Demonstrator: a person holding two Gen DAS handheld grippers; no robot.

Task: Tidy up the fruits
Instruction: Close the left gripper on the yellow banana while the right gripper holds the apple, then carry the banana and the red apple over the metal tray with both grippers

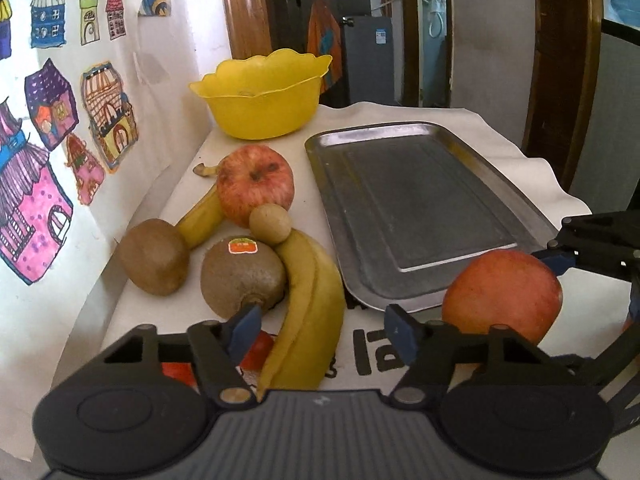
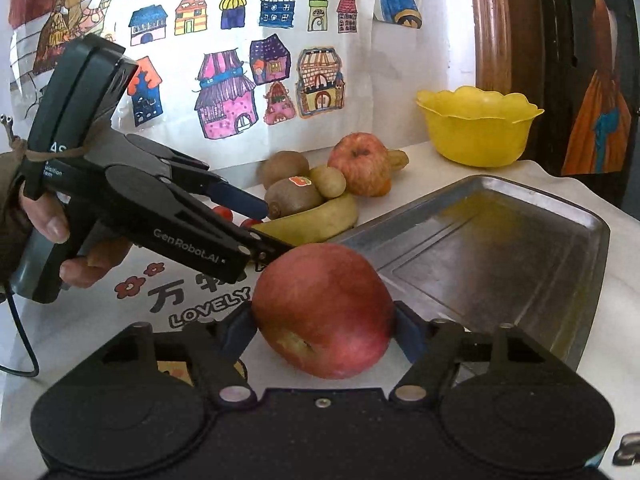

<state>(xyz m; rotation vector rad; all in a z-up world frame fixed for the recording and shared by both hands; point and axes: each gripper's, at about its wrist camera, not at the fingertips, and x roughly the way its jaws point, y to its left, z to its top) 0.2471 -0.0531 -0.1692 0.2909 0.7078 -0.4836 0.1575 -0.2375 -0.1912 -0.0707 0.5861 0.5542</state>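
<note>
Right claw (image 2: 324, 330) clamps apple (image 2: 324, 312) beside tray (image 2: 592, 236) edge.

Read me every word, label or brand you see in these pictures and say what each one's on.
"GenRobot.AI": on the left claw's arm.
"LOVELY", cut off by the apple: printed on the tablecloth, under large Chinese characters, the first "万".
"AS", cut off: on the left claw's body; smaller print below it is unreadable.
Kiwi sticker: too blurred to read.
</note>
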